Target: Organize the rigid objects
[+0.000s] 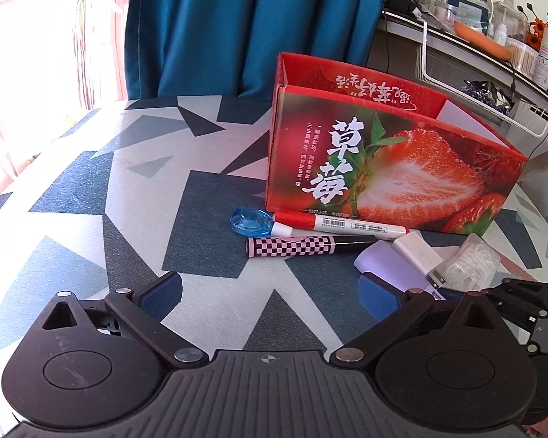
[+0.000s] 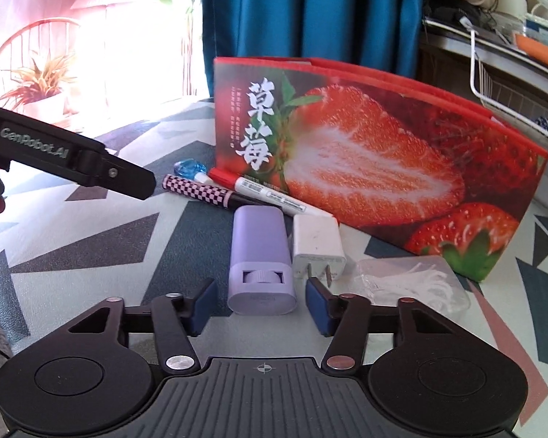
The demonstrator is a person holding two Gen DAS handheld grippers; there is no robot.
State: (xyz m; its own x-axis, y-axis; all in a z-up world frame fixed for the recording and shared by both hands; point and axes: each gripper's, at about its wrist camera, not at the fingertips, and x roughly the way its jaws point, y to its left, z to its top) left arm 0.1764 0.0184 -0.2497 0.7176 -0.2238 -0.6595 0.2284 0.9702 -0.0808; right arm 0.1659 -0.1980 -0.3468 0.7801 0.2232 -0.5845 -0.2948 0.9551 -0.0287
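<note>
Six small items lie on the patterned desk in front of the strawberry box, none visibly inside it, so the sorting looks barely begun as seen from the left wrist camera. A blue gem-shaped piece, a red-capped marker and a checkered pen lie close along the box's front wall, the marker and pen stretched left to right, roughly parallel to it. Further right sit a lilac case, a white charger and a clear packet. The left gripper hangs low over bare desk with its fingers spread wide and gripping nothing; the part of the box interior that shows holds nothing. From the right wrist camera, the right gripper faces the lilac case, its fingers apart and empty, one on each side of the case's near end without clearly touching it. The case lies flat, its long axis running away from the camera toward the strawberry box, the roller end nearest the fingers. The white charger lies just beside it on the right, prongs pointing at the camera, with the clear packet beyond. The left gripper enters from the left, above the desk. Judging by this alignment, the lilac case seems the first pick, and all six items remain to be stowed.
</note>
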